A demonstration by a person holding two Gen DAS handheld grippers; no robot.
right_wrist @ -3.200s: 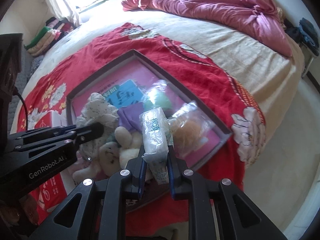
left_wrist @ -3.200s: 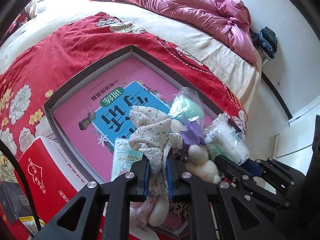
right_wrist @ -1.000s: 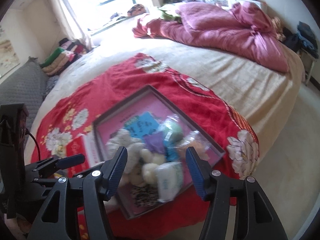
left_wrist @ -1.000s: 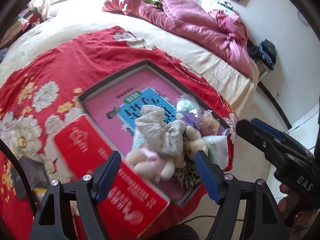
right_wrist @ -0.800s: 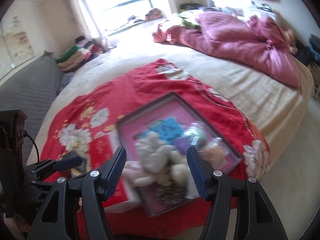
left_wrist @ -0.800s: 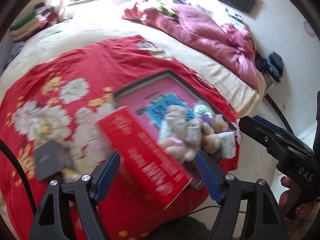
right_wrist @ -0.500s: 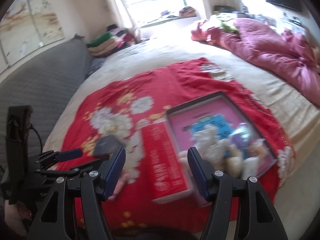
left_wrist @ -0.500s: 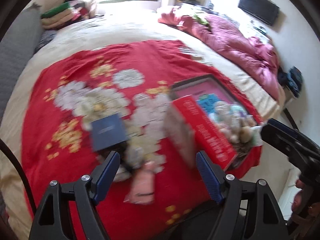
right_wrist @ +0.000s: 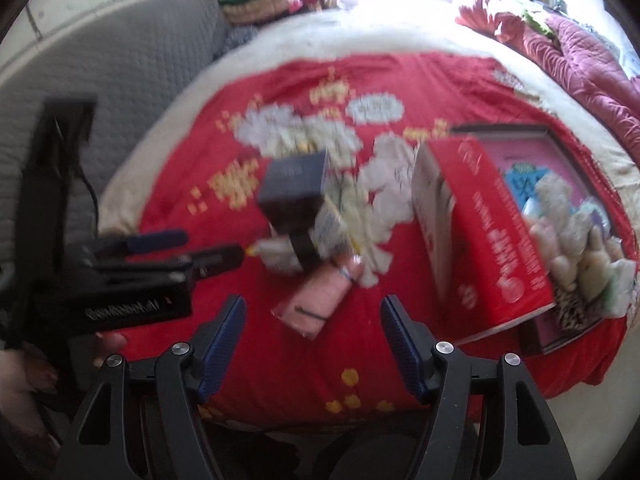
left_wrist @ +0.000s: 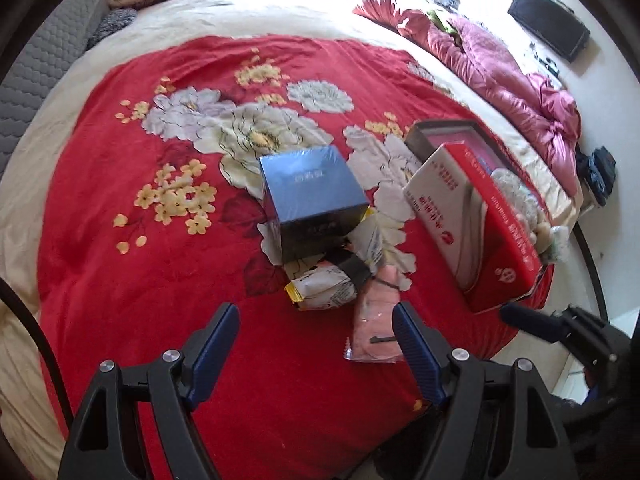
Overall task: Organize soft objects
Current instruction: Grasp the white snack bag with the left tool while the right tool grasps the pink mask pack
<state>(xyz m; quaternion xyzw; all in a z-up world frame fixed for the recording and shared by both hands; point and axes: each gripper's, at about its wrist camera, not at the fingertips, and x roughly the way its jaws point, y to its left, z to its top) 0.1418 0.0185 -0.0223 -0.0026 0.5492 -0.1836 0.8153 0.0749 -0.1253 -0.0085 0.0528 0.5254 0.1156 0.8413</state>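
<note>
My left gripper [left_wrist: 316, 328] is open and empty above the red flowered blanket [left_wrist: 160, 260]. A pink soft packet [left_wrist: 376, 324] lies just ahead of its right finger, beside a white and gold packet [left_wrist: 320, 286]. My right gripper [right_wrist: 312, 320] is open and empty; the pink packet [right_wrist: 316, 300] lies just beyond it. The grey tray [right_wrist: 540, 136] at the right holds a pile of plush toys and soft packets [right_wrist: 572, 236]. In the left wrist view the pile [left_wrist: 520, 204] shows behind a red box [left_wrist: 492, 232].
A blue box [left_wrist: 312, 196] stands mid-blanket. The red box [right_wrist: 480, 240] leans against the tray's left side. A crumpled pink quilt [left_wrist: 512, 76] lies at the far right. A grey padded headboard [right_wrist: 100, 76] is on the left. The bed's edge is close in front.
Both grippers let go of the soft items in the tray, opened, pulled back and swung left. The blue box and loose packets have come into view.
</note>
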